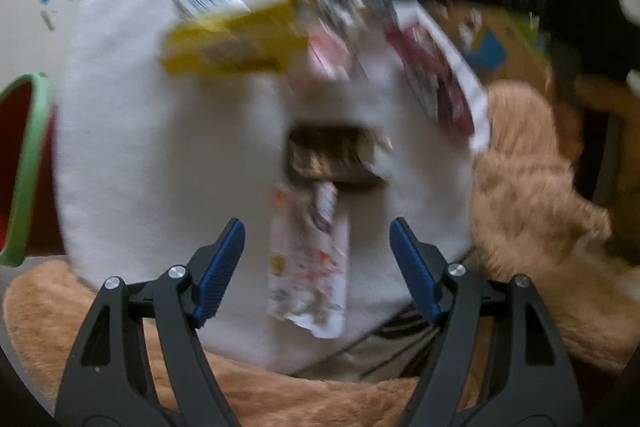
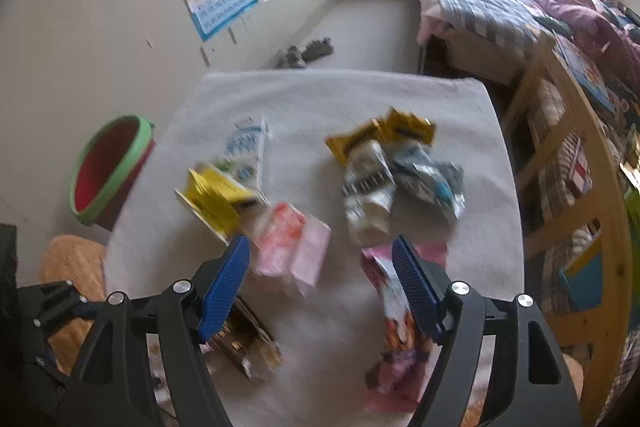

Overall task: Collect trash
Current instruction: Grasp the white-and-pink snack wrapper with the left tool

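One bin [image 2: 110, 169], two cartons [image 2: 246, 151] [image 2: 292, 247] — roughly six wrappers [image 2: 400, 327].

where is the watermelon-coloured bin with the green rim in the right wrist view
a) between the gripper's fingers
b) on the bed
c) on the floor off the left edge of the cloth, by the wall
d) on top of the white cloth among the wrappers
c: the green-rimmed bin sits on the floor left of the white cloth, beside the wall, apart from the wrappers.
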The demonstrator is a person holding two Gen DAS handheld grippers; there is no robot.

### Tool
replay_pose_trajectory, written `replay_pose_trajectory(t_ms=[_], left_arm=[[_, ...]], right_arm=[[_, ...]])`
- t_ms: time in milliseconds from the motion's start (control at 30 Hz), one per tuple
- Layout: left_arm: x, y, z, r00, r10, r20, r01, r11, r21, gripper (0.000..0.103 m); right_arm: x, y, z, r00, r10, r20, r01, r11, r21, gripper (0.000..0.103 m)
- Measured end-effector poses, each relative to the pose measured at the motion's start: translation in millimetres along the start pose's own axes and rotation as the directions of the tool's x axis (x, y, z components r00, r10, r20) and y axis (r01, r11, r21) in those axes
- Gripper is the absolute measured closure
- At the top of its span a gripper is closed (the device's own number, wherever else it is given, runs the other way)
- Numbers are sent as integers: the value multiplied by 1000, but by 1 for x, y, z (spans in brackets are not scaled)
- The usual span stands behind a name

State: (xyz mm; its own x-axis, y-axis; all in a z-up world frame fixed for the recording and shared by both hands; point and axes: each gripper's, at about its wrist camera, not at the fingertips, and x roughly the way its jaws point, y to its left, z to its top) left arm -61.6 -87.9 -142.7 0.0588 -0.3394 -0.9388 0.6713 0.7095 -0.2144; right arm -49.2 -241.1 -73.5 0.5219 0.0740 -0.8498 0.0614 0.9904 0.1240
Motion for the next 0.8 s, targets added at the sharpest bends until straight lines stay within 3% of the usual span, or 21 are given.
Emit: replay_pose_trajectory(t_ms=[167,200,267,367,567,800], left_arm=[[41,-14,-9,989,32,-143,-27,999,35,34],[45,-14,-10,988,34,-154,-29,999,36,47],[49,-12,-12,986,27,-166,-24,1000,20,56],[47,-3,-12,989,4,-146,-7,1000,-22,60],[25,23,-8,998,42,-45,-48,990,-129,62],[-10,84,-8,987,150,62,-120,931,-345,62]], right_arm=[[2,7,-3,999,33,-5,-33,999,-10,32],[3,10,-3,999,35,-3,-35,999,-27,32],[5,14,-4,999,43,-6,-43,998,-45,32],[12,15,-6,997,67,-28,-68,997,-33,32],[17,15,-8,996,75,-52,-77,997,-29,32],[28,31,-12,981,131,-143,-145,985,-90,32]])
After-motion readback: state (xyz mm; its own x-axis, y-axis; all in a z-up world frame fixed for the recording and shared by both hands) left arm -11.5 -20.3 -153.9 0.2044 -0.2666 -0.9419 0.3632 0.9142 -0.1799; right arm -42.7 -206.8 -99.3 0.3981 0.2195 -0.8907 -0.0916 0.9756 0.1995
